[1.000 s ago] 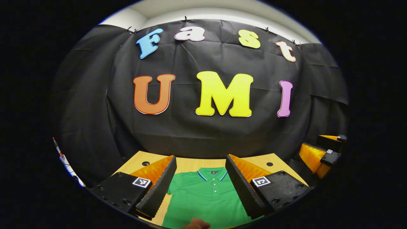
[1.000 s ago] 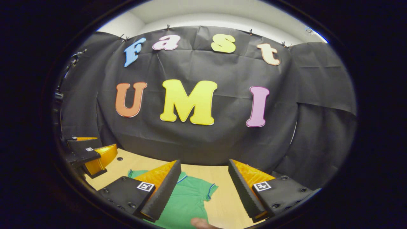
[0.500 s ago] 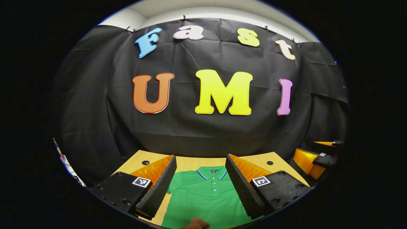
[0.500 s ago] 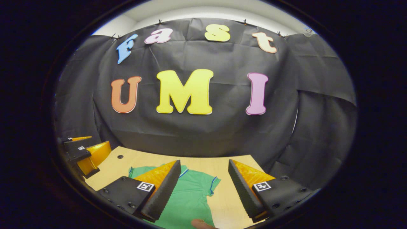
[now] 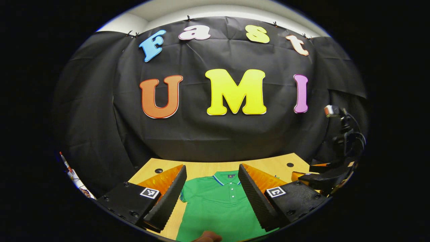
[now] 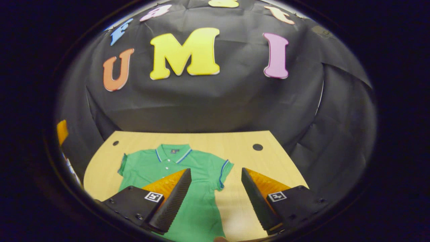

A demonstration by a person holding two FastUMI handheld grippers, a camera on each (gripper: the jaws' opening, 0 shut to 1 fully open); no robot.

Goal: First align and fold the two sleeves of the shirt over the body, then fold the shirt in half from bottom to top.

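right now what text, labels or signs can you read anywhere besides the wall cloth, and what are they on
No words or numbers are readable.
Shirt: small dark collar tag, too small to read.
Left hand-held gripper: square black-and-white marker on each finger mount, a pattern, not text.
Right hand-held gripper: the same kind of markers, not text.

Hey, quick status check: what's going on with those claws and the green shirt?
Left gripper open, right gripper open, nothing held. Green shirt flat on table, sleeves unfolded. Nothing in the way.
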